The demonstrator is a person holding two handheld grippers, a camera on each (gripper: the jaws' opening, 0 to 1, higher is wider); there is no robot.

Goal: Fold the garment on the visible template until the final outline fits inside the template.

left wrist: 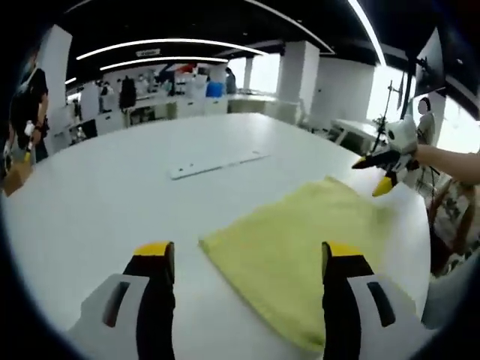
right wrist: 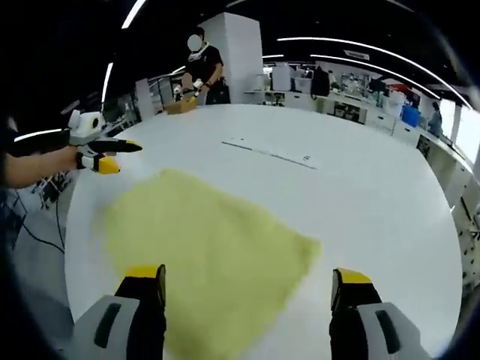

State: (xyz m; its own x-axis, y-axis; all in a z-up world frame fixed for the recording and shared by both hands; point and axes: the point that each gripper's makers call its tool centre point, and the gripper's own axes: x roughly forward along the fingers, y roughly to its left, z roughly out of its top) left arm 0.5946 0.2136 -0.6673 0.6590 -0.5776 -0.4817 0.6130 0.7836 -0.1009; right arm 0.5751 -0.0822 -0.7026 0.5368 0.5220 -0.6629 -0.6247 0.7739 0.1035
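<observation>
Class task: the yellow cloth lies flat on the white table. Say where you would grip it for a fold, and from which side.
Probably at a corner: the yellow cloth lies flat, so only its edges offer something to pinch. The corner between the left gripper jaws, which stand open, looks easiest; come in low along the white table from that gripper's own side.

Left gripper (left wrist: 248, 262) is hovering with jaws spread wide; right gripper (right wrist: 250, 285) is likewise hanging open, each held out by a bare forearm (left wrist: 450, 161).
</observation>
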